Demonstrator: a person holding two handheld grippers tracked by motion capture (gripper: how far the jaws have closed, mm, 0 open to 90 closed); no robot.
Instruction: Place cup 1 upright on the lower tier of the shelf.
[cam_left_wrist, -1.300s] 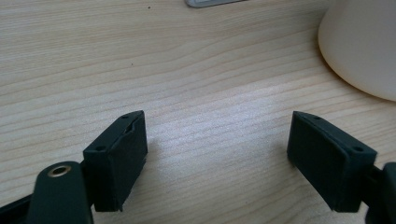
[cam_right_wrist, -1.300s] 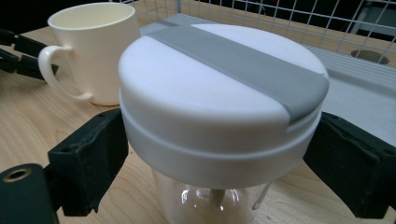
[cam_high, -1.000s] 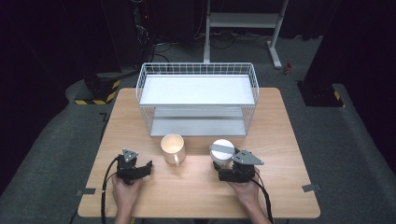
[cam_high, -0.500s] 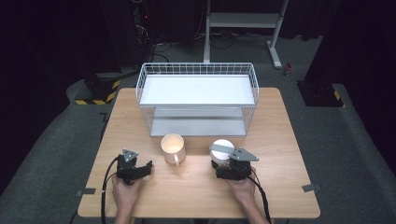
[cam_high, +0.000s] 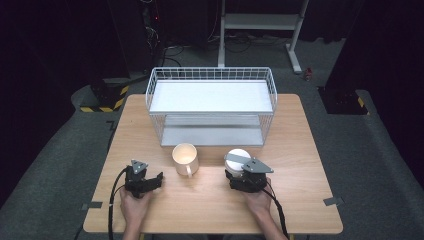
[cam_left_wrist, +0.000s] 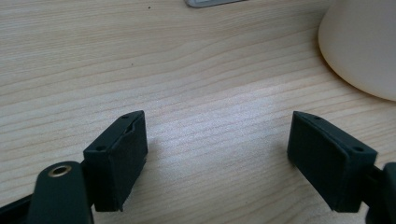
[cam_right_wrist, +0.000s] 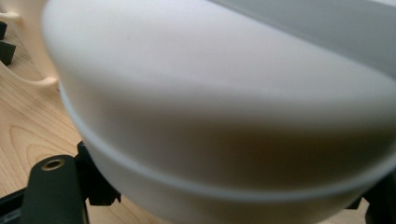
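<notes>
An upturned white bowl (cam_high: 239, 155) stands on the wooden table (cam_high: 300, 150), right of a cream mug (cam_high: 185, 158). My right gripper (cam_high: 238, 171) reaches the bowl from the near side. In the right gripper view the bowl (cam_right_wrist: 224, 102) sits between the jaws. They have just been closing and now bear on its lower rim on both sides. My left gripper (cam_high: 153, 177) rests on the table left of the mug, open with only bare wood between its jaws (cam_left_wrist: 217, 154). The mug (cam_left_wrist: 364, 46) lies ahead to its right.
A white wire basket (cam_high: 212, 74) with two shelves stands at the back of the table, just behind the mug and bowl. Its lower shelf (cam_right_wrist: 327, 23) shows past the bowl. The person's hands hold both grippers near the front edge.
The right gripper has edged slightly in toward the bowl and its jaws have drawn in around it. The left gripper, mug and basket have not moved.
</notes>
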